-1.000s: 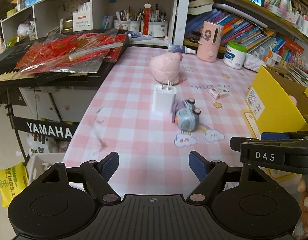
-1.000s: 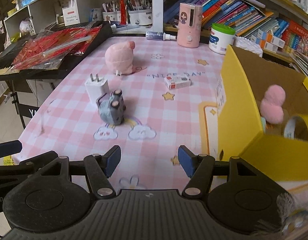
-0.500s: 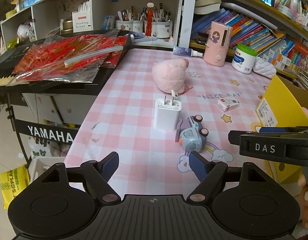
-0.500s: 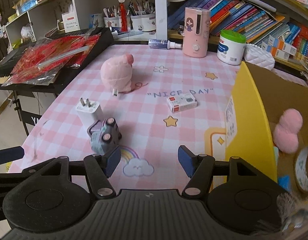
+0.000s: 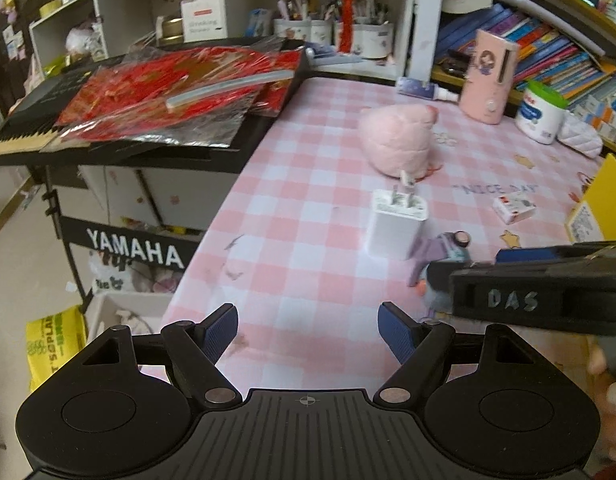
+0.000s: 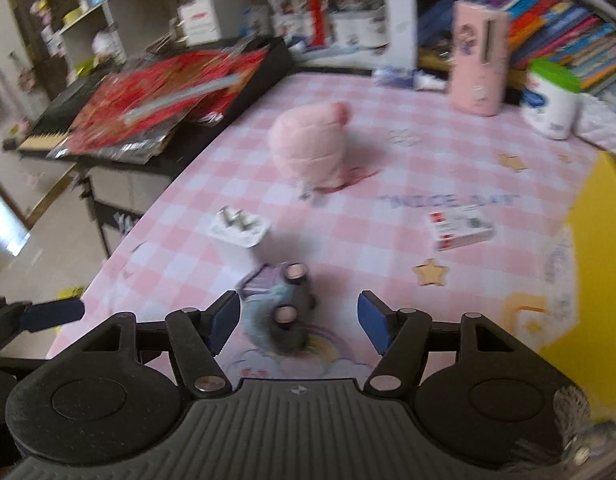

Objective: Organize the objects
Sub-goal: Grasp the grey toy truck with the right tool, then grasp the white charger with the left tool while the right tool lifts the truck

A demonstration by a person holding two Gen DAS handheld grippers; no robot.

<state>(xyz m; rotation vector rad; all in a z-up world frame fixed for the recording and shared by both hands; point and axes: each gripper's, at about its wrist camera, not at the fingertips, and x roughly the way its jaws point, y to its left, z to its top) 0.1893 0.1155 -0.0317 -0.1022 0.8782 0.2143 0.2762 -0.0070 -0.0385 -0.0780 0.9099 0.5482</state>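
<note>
- Your right gripper is open; its jaws have just been widening, and the toy car lies on its side in the gap between the blue pads, at lower centre of the right wrist view. No pad presses on it.
- Your left gripper also stands open, with only bare pink checked tablecloth between its fingers at lower centre of the left wrist view.
- In the left wrist view, the right gripper's black finger marked "DAS" crosses in from the right edge and hides most of the toy car.
- The white plug adapter stands prongs up, just beside the car, toward the upper left of it.
- The pink plush toy sits above the adapter, at upper centre of the right wrist view.
- The small white and red box lies flat at centre right, below the "NICE DAY" print.
- The yellow cardboard box fills the right edge; what is inside it cannot be seen.
</note>
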